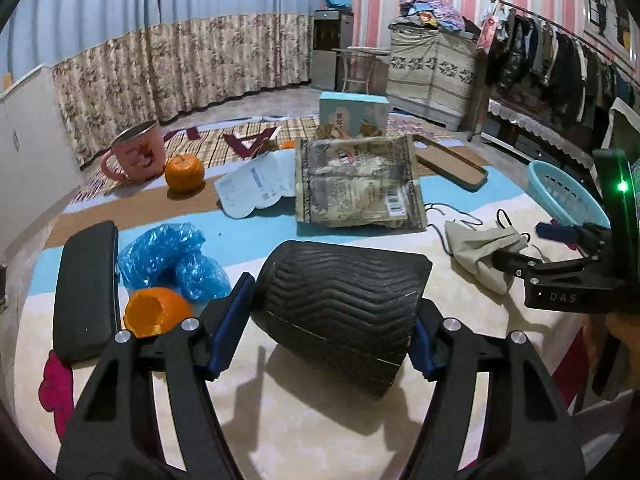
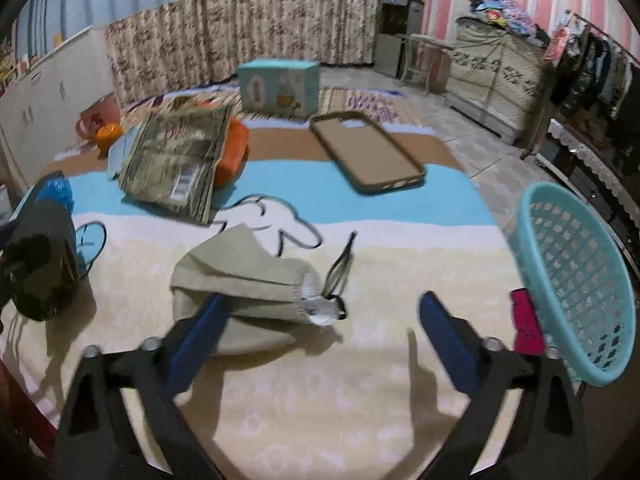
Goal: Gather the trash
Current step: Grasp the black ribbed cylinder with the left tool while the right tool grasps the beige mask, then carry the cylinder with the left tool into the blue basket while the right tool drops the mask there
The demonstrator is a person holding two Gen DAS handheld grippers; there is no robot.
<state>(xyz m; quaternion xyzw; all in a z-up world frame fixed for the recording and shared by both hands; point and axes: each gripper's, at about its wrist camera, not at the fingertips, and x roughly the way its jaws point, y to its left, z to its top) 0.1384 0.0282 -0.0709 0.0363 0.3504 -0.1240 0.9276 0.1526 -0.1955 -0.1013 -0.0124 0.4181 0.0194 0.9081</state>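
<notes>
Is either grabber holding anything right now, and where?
The left gripper holds the ribbed black cup lying sideways, pads on its two ends. The right gripper holds nothing.

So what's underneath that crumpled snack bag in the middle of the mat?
An orange packet sticks out from under the snack bag on one side, and a white paper on the other. Whatever lies beneath its middle is covered.

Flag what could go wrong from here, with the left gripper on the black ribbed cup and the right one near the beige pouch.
1. The black ribbed cup lies sideways between the left gripper pads; round and ribbed, it might roll or slip out when lifted.
2. The right gripper is open with only its left pad by the beige pouch, so closing may miss it or catch the cord.
</notes>
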